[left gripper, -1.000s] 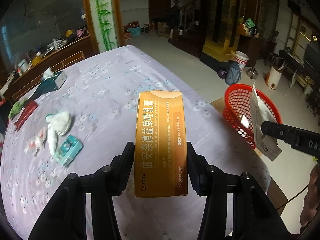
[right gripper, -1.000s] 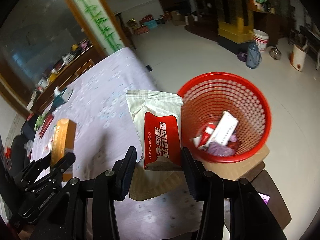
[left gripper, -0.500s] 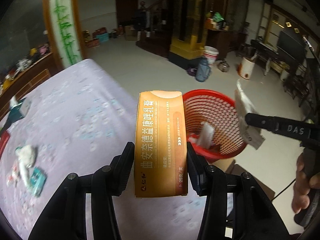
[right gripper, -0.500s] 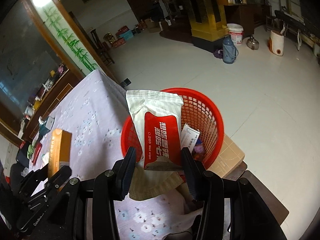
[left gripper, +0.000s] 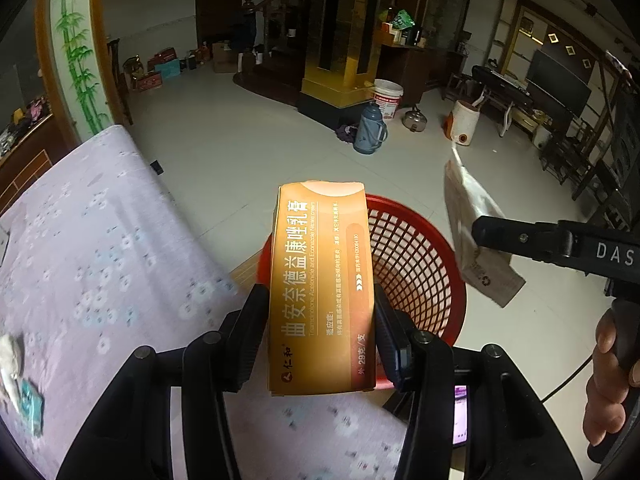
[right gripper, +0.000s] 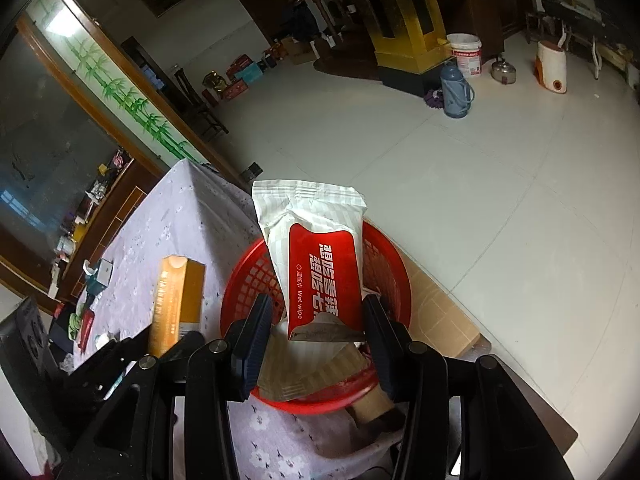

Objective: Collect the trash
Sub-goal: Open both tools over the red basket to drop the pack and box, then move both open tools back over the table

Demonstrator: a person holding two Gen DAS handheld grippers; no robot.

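My left gripper (left gripper: 320,332) clamps an orange carton (left gripper: 322,292) upright, above the table's (left gripper: 100,248) edge and the near rim of the red basket (left gripper: 416,264). My right gripper (right gripper: 318,340) grips a wet-wipe pack (right gripper: 316,256) directly over the basket, which stands on cardboard (right gripper: 444,320) beside the table's corner.

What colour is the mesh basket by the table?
Red; the round plastic mesh basket shows best in the right wrist view.
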